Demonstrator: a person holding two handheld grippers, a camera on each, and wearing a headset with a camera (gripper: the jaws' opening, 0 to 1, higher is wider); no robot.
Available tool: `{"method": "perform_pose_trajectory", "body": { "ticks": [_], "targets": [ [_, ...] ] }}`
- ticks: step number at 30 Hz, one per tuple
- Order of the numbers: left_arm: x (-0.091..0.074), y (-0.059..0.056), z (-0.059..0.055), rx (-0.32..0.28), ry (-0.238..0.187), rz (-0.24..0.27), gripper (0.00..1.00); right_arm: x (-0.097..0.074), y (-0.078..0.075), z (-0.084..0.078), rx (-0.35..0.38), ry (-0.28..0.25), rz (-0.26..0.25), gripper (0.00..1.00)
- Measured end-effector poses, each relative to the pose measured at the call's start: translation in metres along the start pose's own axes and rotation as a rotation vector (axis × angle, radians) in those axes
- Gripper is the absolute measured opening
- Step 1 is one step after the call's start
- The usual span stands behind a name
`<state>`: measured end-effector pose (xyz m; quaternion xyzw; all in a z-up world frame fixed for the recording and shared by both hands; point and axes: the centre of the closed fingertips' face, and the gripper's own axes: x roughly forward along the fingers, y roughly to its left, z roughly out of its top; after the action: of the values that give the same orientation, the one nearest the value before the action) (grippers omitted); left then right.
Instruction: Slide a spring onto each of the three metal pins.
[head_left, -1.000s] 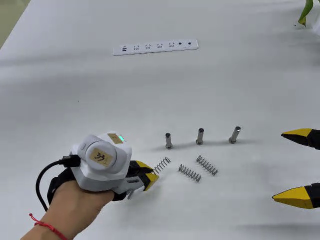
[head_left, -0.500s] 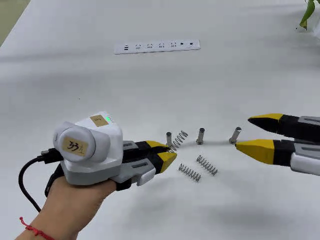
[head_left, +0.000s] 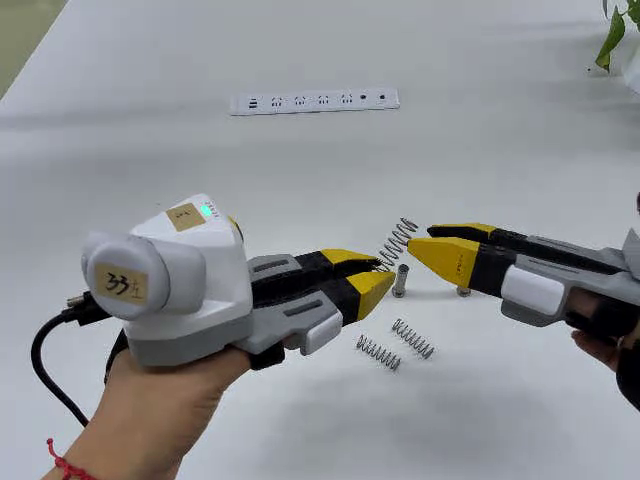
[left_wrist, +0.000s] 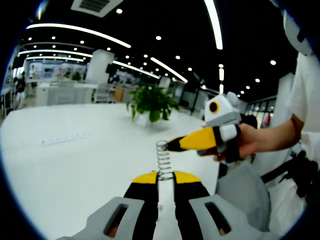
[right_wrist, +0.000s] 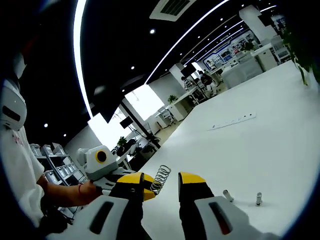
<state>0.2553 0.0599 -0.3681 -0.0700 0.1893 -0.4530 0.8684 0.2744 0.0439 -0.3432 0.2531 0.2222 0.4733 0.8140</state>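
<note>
Mid-frame, the left gripper (left_wrist: 165, 175) pinches a coiled wire spring (left_wrist: 163, 157) in yellow wedge tips; the right gripper (right_wrist: 164, 178), jaws apart, faces it — smooth matte white bench (head_left: 150, 180), strip-lit open hall (left_wrist: 100, 65) behind.

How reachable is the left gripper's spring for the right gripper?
Probably yes: the left gripper pinches the spring by its lower end, its upper coils stand free, and the open right gripper sits close beside them, nothing between.

Above the metal pins (head_left: 401, 280) the left gripper (head_left: 383, 272) and right gripper (head_left: 420, 238) nearly meet, a spring (head_left: 397, 243) standing between their tips, crowding the way down. Two loose springs (head_left: 412, 338) lie just in front; behind, the white table (head_left: 300, 180) is bare up to the power strip (head_left: 314, 100).
</note>
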Motion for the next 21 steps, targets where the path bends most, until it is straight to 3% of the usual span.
{"method": "perform_pose_trajectory", "body": {
  "ticks": [9, 21],
  "targets": [
    [0.003, -0.009, 0.008, -0.009, -0.032, -0.029, 0.1, 0.005, 0.002, 0.004, 0.03, -0.02, 0.008, 0.19],
    [0.007, -0.015, 0.007, 0.007, -0.025, -0.055, 0.1, 0.004, 0.01, 0.007, -0.002, -0.004, 0.028, 0.12]
  ]
}}
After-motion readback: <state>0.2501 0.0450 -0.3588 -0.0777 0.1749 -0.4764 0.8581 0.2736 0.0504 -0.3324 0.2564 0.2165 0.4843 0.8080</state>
